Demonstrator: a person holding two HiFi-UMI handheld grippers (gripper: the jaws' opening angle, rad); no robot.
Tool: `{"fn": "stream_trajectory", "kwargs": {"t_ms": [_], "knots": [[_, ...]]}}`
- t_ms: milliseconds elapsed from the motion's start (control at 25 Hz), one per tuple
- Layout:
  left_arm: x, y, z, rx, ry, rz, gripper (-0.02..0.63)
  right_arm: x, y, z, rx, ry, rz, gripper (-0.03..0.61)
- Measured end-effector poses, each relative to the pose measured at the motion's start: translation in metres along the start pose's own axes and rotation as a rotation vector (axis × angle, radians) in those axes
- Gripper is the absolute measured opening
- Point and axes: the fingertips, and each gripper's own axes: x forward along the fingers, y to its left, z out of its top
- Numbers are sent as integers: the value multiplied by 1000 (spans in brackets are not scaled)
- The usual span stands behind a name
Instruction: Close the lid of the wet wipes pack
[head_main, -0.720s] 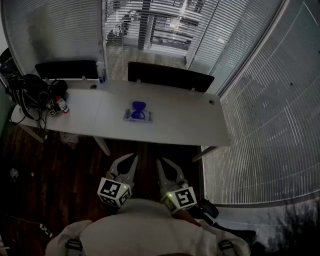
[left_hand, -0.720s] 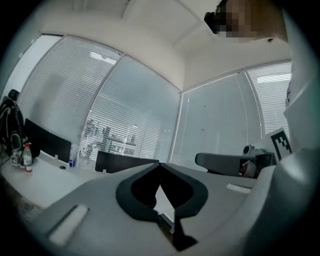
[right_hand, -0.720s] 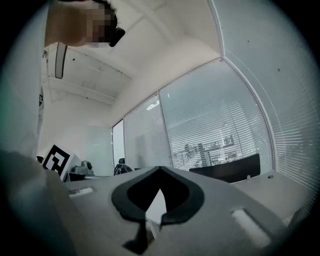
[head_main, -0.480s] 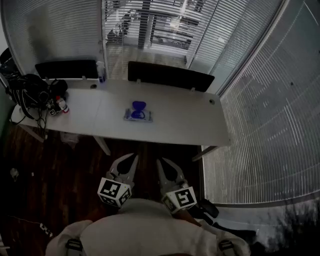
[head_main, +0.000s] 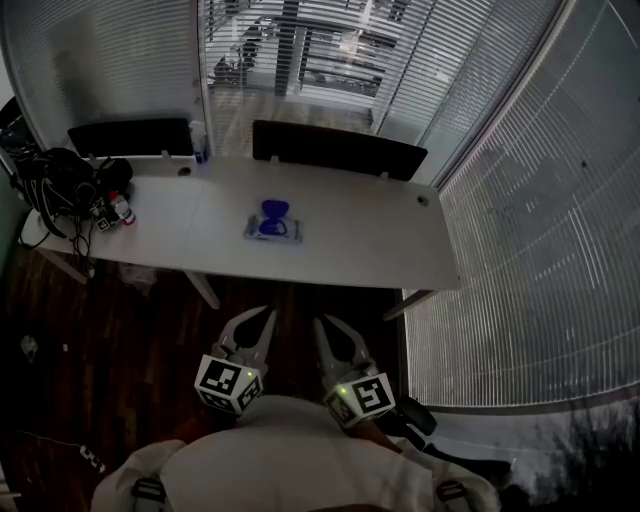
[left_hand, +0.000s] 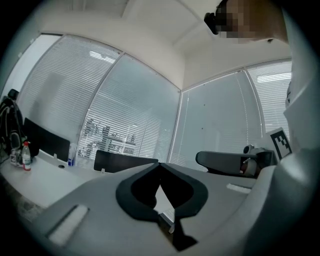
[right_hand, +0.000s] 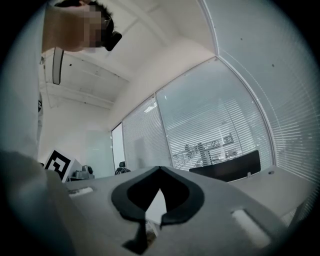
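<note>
— While you stand back, where is the wet wipes pack (head_main: 274, 229)?
— Mid-worktop (head_main: 370, 250), blue lid (head_main: 273, 210) open, well apart from me. My left gripper (head_main: 262, 318) and right gripper (head_main: 324, 326) hold jaws closed, empty.

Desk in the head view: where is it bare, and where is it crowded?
Bare: the desk right of the wet wipes pack to its far end, and the stretch between that pack and the small bottle. Crowded: the left end, under the dark bag and cables.
</note>
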Motion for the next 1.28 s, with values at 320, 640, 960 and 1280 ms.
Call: {"fn": "stream_trajectory", "kwargs": {"t_ms": [320, 640, 960, 1280], "knots": [[15, -20, -7, -5, 6, -2, 2, -13, -17, 6, 52, -9, -13, 0], [34, -37, -14, -3, 9, 4, 2, -28, -39, 5, 44, -16, -20, 0], [44, -27, -15, 2, 4, 20, 2, -23, -51, 4, 49, -21, -29, 0], [74, 10, -15, -23, 0, 27, 2, 16, -68, -4, 47, -13, -42, 0]]}}
